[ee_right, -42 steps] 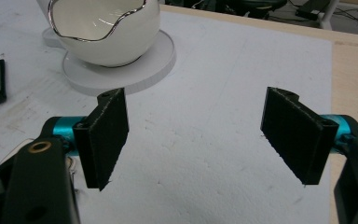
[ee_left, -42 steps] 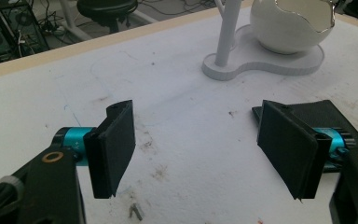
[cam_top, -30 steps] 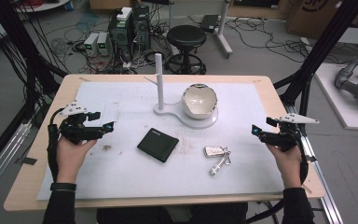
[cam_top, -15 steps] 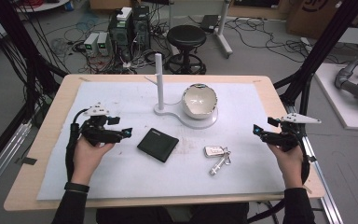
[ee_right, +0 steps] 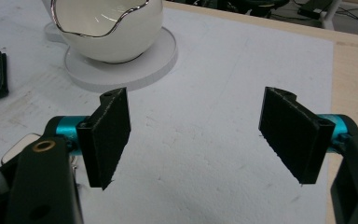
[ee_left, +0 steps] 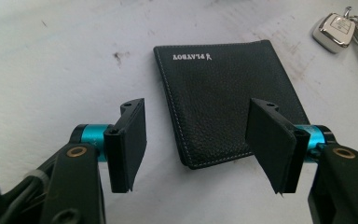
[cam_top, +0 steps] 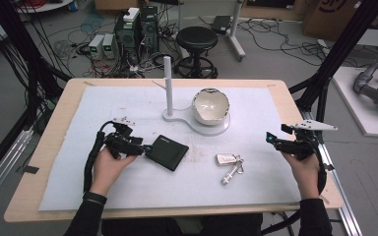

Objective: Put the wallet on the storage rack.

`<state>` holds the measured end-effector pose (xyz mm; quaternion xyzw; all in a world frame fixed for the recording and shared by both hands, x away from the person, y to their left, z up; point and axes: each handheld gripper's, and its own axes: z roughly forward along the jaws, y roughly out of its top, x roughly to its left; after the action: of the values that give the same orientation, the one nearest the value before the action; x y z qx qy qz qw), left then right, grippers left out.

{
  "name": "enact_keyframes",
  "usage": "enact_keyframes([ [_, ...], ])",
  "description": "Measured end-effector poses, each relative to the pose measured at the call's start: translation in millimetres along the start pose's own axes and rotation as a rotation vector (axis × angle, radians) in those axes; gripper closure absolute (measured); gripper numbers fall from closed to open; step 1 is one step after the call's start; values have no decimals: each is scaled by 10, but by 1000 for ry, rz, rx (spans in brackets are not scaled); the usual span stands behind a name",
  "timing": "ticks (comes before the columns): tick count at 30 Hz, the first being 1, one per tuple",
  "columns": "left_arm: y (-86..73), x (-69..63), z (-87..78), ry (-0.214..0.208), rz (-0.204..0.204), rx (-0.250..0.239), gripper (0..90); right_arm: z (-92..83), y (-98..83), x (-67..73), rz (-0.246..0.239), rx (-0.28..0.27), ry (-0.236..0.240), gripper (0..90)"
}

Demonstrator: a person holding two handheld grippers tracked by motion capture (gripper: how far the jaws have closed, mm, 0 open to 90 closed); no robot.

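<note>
Left gripper (ee_left: 196, 151): fingers (ee_left: 129, 142) apart, have just been closing; near edge of black leather wallet (ee_left: 228, 98) lies between the fingers, pads not touching it. Wallet flat on white mat (cam_top: 128, 103) on bench (cam_top: 54, 113), white stitching and printed logo at its far end from fingers. Key fob with keys (ee_left: 342, 30) beyond right finger, apart from wallet.

Right gripper (ee_right: 196, 140): fingers (ee_right: 107, 133) wide apart, nothing between them. White bowl (ee_right: 109, 28) on white stand (ee_right: 161, 53) ahead of left finger.
</note>
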<state>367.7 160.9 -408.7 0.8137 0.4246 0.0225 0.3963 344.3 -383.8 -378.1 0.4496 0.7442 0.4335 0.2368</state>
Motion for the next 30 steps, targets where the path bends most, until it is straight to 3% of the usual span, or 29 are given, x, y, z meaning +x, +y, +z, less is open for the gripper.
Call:
enact_keyframes([
  [1,-1,16,34,-4,-31,8,405,4,-2,4,2,3,1,254],
  [2,-1,16,34,-4,-31,8,414,4,-2,4,2,3,1,254],
  [4,-13,44,91,-17,-74,36,447,3,-3,9,-4,4,1,257],
  [11,-32,70,179,-9,-114,76,484,-9,-9,2,-7,4,-3,258],
  [13,-38,74,199,-24,-119,80,521,-10,-14,-1,-4,6,-4,258],
  [16,-45,67,237,-51,-134,76,588,-7,-19,1,-5,11,-3,258],
  [17,-73,63,248,-55,-160,50,588,-6,-19,4,-6,11,-2,258],
  [19,-97,76,245,-61,-172,37,592,-5,-17,12,-7,11,-3,259],
  [20,-125,91,243,-73,-202,15,596,-4,-16,13,-9,12,-2,259],
  [28,-136,44,251,-45,-220,1,571,18,-15,33,-18,21,4,260],
  [30,-135,13,254,-19,-200,2,588,23,-15,40,-16,24,7,260],
])
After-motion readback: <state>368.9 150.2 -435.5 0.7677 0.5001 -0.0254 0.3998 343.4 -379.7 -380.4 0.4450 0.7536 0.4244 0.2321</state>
